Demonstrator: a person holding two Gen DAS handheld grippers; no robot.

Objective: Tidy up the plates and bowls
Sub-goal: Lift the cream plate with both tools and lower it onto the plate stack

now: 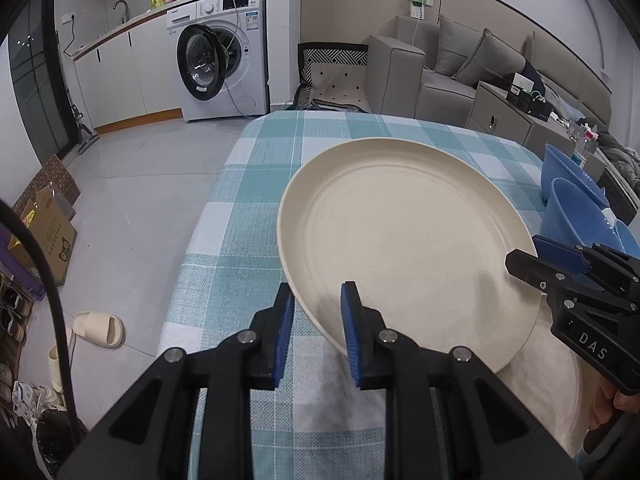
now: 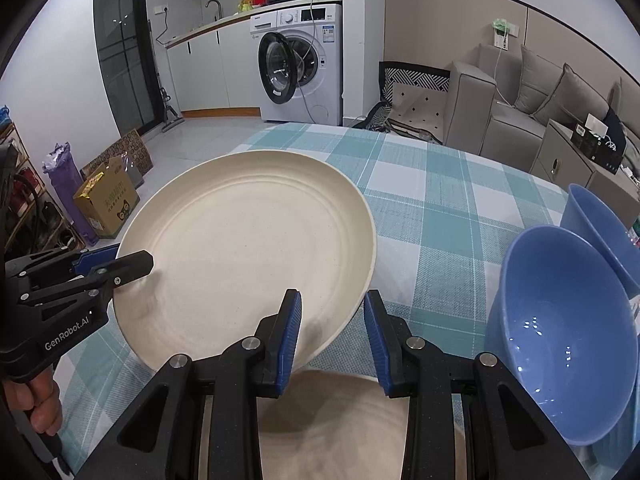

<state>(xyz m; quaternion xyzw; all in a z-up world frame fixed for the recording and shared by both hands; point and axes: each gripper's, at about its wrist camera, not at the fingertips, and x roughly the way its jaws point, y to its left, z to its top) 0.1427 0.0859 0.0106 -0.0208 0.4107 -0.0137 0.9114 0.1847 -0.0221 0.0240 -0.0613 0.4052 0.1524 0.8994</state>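
A cream plate (image 1: 404, 232) (image 2: 248, 248) hangs tilted above the checked tablecloth (image 1: 248, 216) (image 2: 440, 208), held at two sides. My left gripper (image 1: 318, 334) (image 2: 120, 266) is shut on its left rim. My right gripper (image 2: 332, 334) (image 1: 534, 266) is shut on its right rim. Beneath the lifted plate a second cream plate (image 2: 340, 420) (image 1: 556, 384) lies on the cloth. Two blue bowls stand to the right, the near one (image 2: 560, 340) (image 1: 576, 212) tilted against the far one (image 2: 600, 224) (image 1: 560, 160).
The table's left edge drops to a tiled floor with cardboard boxes (image 2: 106, 200) and slippers (image 1: 98, 328). Behind the table are a washing machine (image 1: 224, 52) with its door open and a grey sofa (image 1: 440, 64). A person's hand (image 2: 40, 400) grips the left gripper's handle.
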